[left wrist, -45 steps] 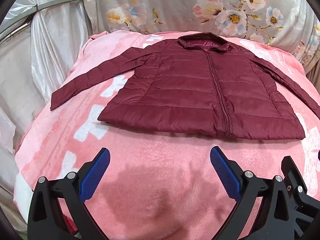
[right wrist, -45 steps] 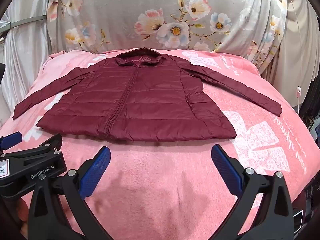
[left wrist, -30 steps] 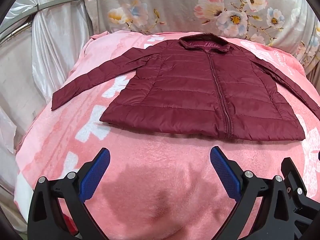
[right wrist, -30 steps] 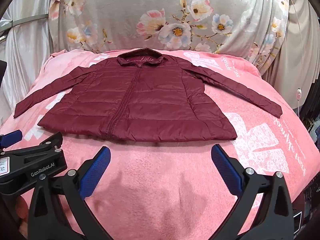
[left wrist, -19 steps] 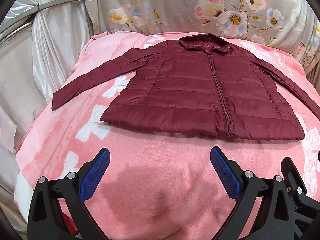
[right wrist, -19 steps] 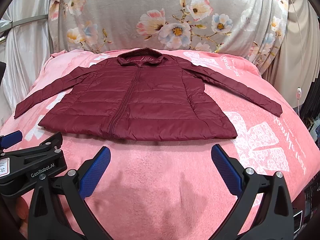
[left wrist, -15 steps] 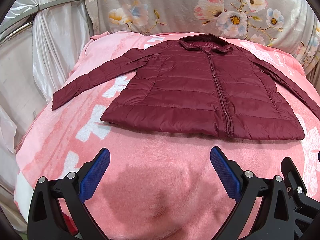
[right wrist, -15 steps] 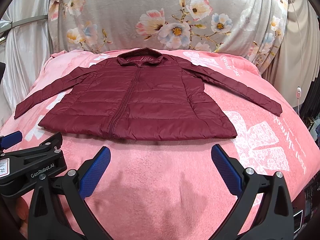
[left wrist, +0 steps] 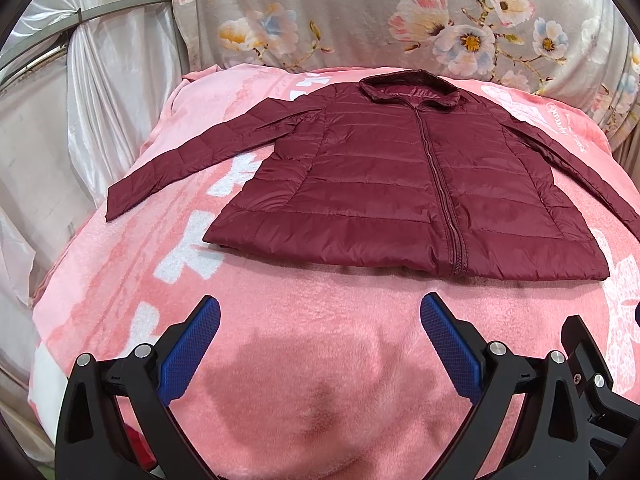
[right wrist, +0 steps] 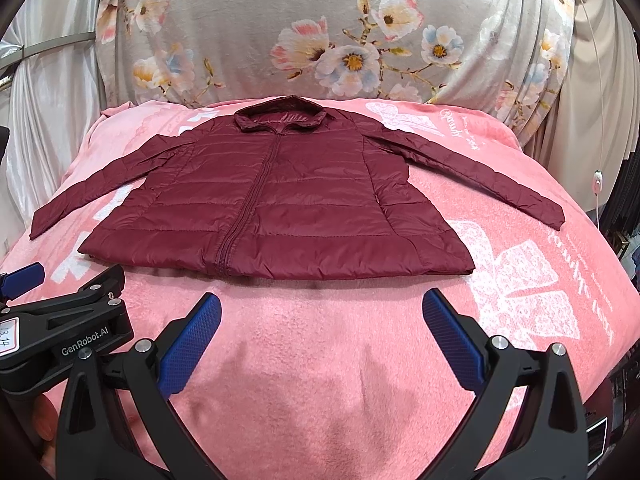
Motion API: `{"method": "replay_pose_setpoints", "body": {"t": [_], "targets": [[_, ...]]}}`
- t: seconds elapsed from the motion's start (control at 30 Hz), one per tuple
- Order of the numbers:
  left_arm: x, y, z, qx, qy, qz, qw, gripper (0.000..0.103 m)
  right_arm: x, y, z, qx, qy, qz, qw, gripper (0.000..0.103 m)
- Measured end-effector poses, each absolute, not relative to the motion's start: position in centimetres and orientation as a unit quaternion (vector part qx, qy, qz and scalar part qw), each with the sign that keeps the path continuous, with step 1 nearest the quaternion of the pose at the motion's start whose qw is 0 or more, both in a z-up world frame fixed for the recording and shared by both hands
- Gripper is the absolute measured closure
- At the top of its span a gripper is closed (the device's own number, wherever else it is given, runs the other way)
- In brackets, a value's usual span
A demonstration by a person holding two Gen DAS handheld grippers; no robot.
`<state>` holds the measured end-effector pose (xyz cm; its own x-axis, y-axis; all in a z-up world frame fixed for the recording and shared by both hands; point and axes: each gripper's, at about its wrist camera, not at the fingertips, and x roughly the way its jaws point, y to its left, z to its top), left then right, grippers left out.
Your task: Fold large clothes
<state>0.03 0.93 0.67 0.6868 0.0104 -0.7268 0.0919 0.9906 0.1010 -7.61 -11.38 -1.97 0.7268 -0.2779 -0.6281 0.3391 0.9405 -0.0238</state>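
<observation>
Nearest, the left gripper and the right gripper hang over a fuzzy pink blanket with white print, blue-padded tongs spread wide, gripping nothing. Beyond them a maroon quilted puffer jacket lies flat, zipped, collar farthest, both sleeves stretched outward. Behind hangs a grey floral cloth.

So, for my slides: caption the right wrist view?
Open right claw hovers before a maroon jacket spread flat on a pink blanket.
</observation>
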Motion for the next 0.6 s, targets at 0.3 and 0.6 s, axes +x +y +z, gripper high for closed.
{"method": "replay_pose_setpoints", "body": {"t": [0.3,0.6], "targets": [[-0.06,1.09,0.83,0.064,0.395,-0.022,0.916,0.005,-7.64,-11.13,-1.90,0.047,0.330,-0.166,0.928,0.005],[-0.11,1.13,0.84,0.064,0.395,-0.022,0.916,0.005,-7.64,-11.20,-1.94,0.047,0.330,-0.165,0.928,0.005]]}}
